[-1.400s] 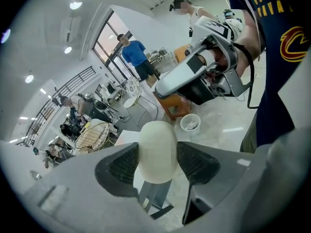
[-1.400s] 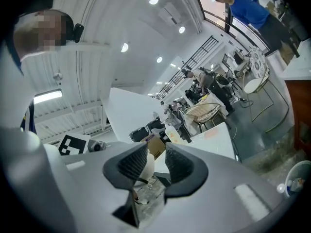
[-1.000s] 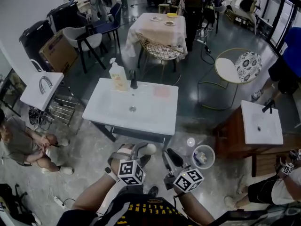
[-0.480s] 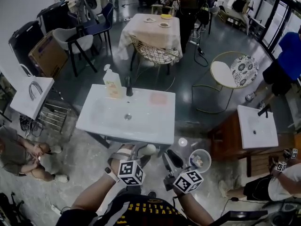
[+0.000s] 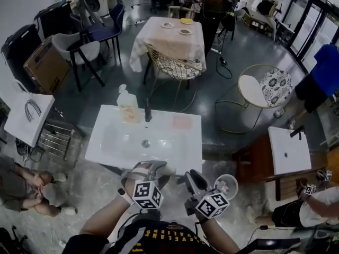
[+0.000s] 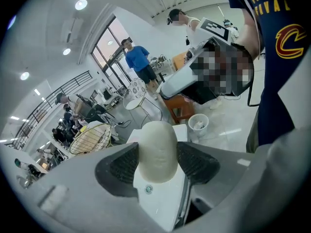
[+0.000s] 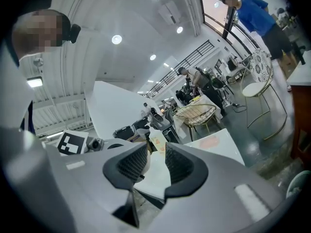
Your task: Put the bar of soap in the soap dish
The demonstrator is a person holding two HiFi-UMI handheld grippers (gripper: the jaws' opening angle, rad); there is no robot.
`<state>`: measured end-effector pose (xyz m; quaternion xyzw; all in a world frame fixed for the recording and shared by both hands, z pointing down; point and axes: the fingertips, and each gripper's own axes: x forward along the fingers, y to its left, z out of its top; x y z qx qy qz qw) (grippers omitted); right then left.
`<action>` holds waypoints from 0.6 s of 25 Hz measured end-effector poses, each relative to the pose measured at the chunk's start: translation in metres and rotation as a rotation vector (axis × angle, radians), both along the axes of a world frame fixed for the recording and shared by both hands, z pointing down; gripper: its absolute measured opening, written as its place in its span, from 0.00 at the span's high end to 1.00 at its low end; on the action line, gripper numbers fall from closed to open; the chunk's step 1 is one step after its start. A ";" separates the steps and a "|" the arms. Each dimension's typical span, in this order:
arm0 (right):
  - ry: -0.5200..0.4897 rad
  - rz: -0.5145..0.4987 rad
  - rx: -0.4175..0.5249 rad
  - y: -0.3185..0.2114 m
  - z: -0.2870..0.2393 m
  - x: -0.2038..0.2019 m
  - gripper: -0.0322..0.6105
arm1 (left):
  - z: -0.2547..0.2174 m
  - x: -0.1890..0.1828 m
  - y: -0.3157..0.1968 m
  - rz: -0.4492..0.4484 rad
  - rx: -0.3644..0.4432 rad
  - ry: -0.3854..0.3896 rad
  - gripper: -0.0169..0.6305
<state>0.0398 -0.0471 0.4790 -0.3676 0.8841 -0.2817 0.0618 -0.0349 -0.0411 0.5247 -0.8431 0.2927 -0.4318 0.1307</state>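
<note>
The bar of soap, a pale rounded oval, sits clamped between the pads of my left gripper. In the head view that left gripper hangs at the near edge of the white sink, with the soap at its tip. The soap dish is a flat pink patch on the sink's far right corner, also showing in the right gripper view as the soap dish. My right gripper is just right of the left one; the right gripper has a narrow gap with nothing in it.
A soap dispenser bottle and a dark tap stand at the sink's far edge. A white bin is on the floor at the right. A wire chair stands behind the sink, and people sit on the floor at the left.
The sink has come nearer, its near edge now right at the gripper tips. Both grippers keep their places in the view, the soap still held in the left one.
</note>
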 end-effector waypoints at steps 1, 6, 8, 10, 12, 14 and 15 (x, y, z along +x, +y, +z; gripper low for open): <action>0.005 0.005 -0.003 -0.006 0.002 -0.004 0.77 | 0.001 -0.004 -0.005 0.006 -0.003 0.004 0.58; 0.010 0.032 -0.018 -0.034 0.008 -0.027 0.77 | 0.008 -0.026 -0.032 0.028 -0.015 0.016 0.58; 0.014 0.042 -0.019 -0.041 0.010 -0.034 0.77 | 0.011 -0.033 -0.039 0.035 -0.019 0.019 0.58; 0.017 0.049 -0.018 -0.049 0.012 -0.041 0.77 | 0.015 -0.040 -0.047 0.039 -0.020 0.021 0.58; 0.021 0.056 -0.022 -0.054 0.015 -0.046 0.77 | 0.018 -0.046 -0.053 0.042 -0.022 0.026 0.58; 0.026 0.061 -0.027 -0.057 0.016 -0.049 0.78 | 0.020 -0.049 -0.055 0.045 -0.027 0.031 0.58; 0.028 0.064 -0.030 -0.058 0.017 -0.051 0.78 | 0.020 -0.051 -0.056 0.047 -0.029 0.032 0.58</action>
